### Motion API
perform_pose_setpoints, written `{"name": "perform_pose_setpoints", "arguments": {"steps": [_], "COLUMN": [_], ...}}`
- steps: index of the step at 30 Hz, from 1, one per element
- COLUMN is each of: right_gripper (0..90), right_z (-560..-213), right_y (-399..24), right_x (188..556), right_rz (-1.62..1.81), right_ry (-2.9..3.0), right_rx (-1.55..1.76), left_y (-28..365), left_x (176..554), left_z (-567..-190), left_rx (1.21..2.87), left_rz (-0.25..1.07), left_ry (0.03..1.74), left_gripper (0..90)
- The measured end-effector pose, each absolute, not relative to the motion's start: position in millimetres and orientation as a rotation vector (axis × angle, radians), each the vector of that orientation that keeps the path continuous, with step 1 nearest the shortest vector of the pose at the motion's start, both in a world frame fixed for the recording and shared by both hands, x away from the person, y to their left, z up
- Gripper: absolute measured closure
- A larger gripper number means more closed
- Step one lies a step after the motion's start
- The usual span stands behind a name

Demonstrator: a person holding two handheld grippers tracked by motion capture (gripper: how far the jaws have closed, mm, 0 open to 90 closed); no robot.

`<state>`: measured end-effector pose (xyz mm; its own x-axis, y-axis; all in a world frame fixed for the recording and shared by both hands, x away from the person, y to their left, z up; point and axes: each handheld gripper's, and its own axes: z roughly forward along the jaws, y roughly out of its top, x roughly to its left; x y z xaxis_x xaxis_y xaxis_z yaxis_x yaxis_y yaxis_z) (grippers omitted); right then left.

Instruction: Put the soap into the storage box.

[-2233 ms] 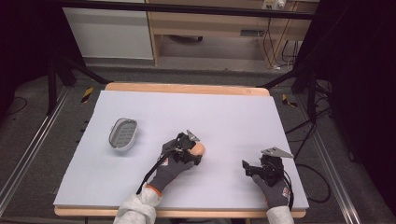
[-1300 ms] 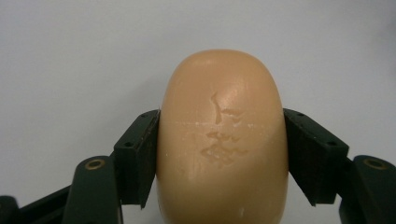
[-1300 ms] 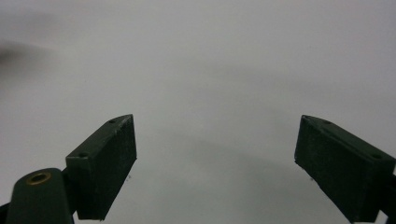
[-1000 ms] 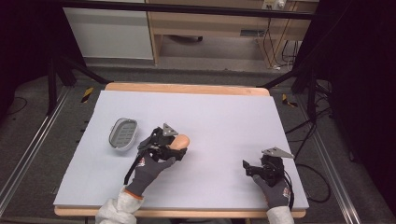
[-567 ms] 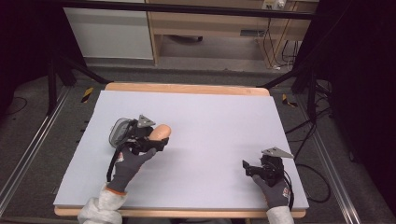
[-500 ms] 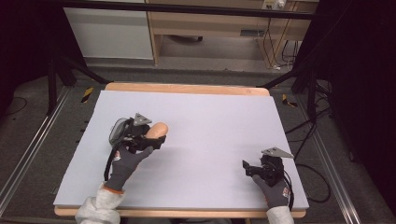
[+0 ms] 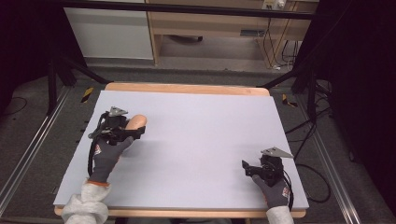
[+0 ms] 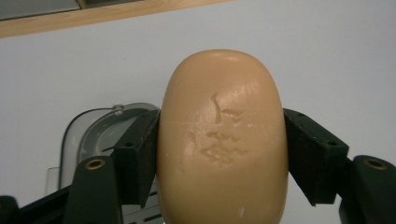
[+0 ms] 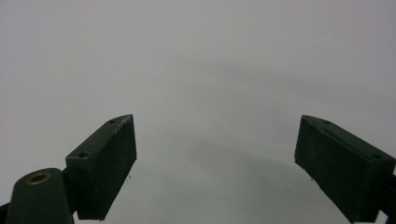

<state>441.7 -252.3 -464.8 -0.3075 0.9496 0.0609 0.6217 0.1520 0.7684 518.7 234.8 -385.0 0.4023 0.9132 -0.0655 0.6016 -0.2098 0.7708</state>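
Observation:
A tan oval bar of soap (image 8: 223, 140) is clamped between the two black jaws of my left gripper (image 8: 222, 156). Just below and behind the bar lies a clear grey soap dish (image 8: 88, 135), partly covered by the left jaw. From the high view, my left gripper (image 7: 125, 130) hovers at the table's left side with the soap (image 7: 136, 122) sticking out to the right; the dish lies hidden beneath it. My right gripper (image 7: 246, 167) rests near the front right corner, and its jaws (image 9: 215, 163) stand wide apart over bare white surface.
A white mat (image 7: 201, 140) covers the wooden table (image 7: 187, 88). Cabinets and cables stand beyond the far edge, and dark floor with metal rails runs along both sides.
My left gripper has carried the soap from the table's middle leftward to above the soap dish. The right gripper has stayed where it was.

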Motion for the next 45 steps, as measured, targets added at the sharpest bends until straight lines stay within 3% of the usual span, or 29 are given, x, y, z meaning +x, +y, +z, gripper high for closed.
{"name": "perform_pose_setpoints", "arguments": {"steps": [23,45], "right_gripper": [12.9,12.9], "right_z": [-466,-466], "right_y": [-248,-248], "right_x": [444,444], "right_rz": [0.983,0.968], "right_ry": [2.006,2.008], "right_rx": [1.495,1.473], "left_y": [278,282], "left_x": [535,537], "left_z": [-414,-428], "left_rx": [1.86,1.867], "left_rz": [0.526,0.516], "left_ry": [1.43,1.466], "left_gripper": [31.9,31.8]}}
